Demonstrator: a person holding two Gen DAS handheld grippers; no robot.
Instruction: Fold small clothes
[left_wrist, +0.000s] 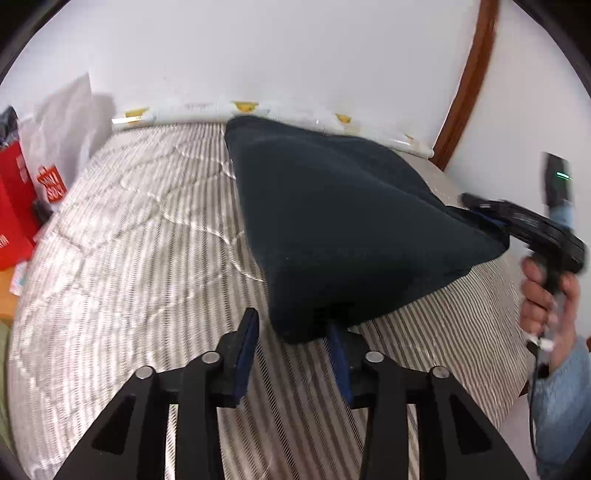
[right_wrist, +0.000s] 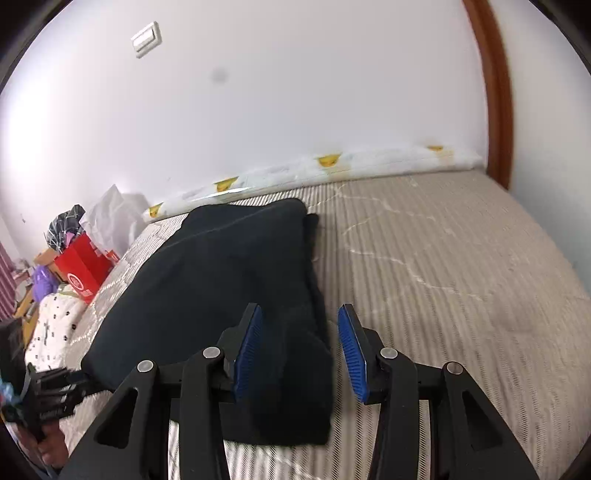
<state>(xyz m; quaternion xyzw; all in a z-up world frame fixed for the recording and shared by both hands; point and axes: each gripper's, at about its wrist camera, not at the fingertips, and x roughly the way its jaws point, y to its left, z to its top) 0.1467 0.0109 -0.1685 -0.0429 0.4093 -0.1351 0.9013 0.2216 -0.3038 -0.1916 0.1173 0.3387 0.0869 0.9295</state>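
Nearby, red box (right_wrist: 83, 271) on floor, dark garment (right_wrist: 221, 295) on mattress (right_wrist: 443, 258)

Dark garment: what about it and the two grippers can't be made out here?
- Dark garment: bunched; its type cannot be told in either view.
- Left gripper: left wrist view, one fingertip covered by the garment's corner.
- Right gripper: left wrist view, its fingertips hidden behind the garment, blurred.
- Red bag: left wrist view, lettering blurred.
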